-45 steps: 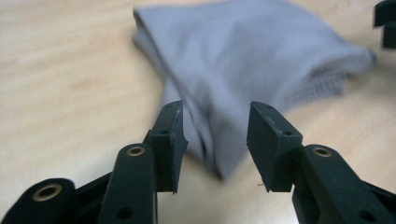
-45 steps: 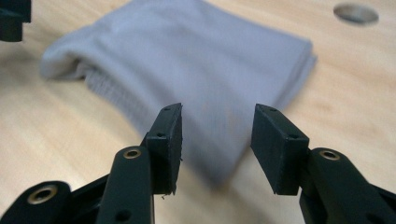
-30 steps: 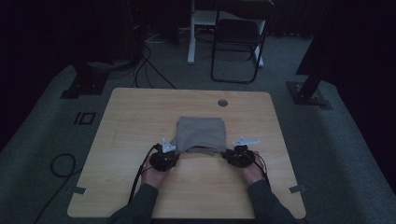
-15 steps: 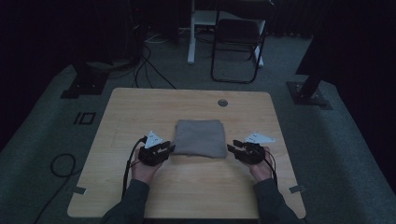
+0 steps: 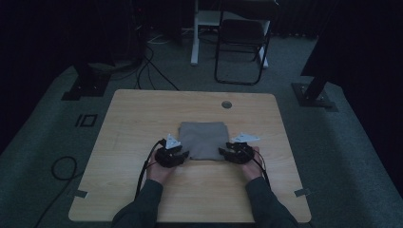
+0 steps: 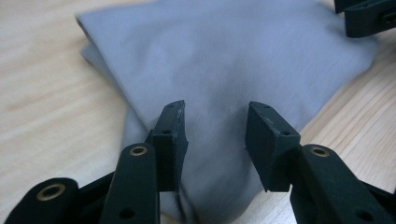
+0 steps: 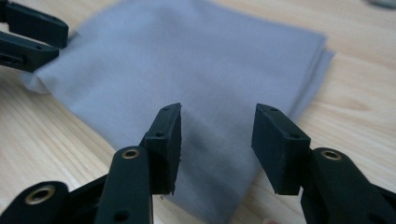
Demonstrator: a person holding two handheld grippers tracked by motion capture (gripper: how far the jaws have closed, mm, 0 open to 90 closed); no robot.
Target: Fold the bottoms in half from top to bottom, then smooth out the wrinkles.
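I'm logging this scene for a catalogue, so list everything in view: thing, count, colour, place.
folded cloth: one, grey, centre of the table, lying flat between the two grippers
table: one, light wood, middle of the room
round hole cover: one, grey, far side of the tabletop
folding chair: one, black, on the carpet beyond the table
floor cables: several, black, beyond the table's far left
left gripper: one, black, jaws open over the cloth's near left corner, just been opening
right gripper: one, black, jaws open over the near right corner, just been opening
sleeves: two, dark, bottom edge
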